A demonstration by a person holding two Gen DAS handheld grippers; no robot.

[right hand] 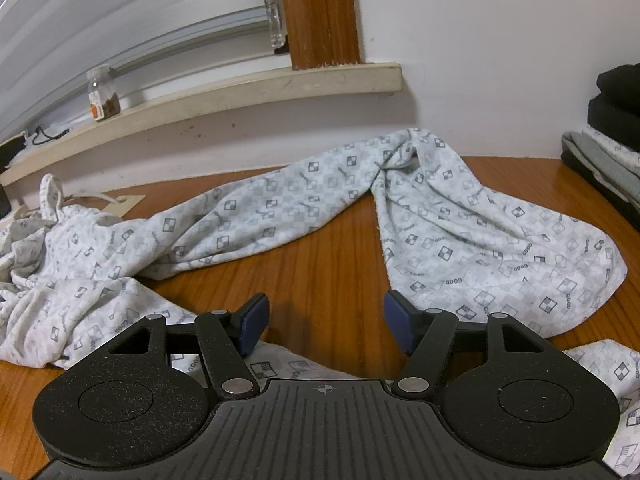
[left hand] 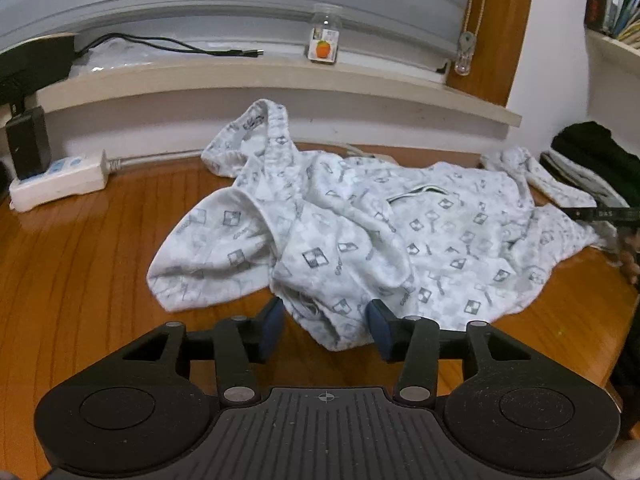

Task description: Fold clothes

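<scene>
Crumpled white checker-print garment (left hand: 352,232) sprawled across glossy wooden counter (left hand: 80,264). Power strip (left hand: 60,180) at ten o'clock, folded dark stack (right hand: 616,128) at two. Left gripper (left hand: 326,328) apart around a fold, unclamped; right gripper (right hand: 326,322) apart, empty.

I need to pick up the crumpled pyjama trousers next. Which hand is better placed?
Left. The left gripper has a fold of the patterned trousers lying between its open fingers; the right gripper is open over bare table.
</scene>
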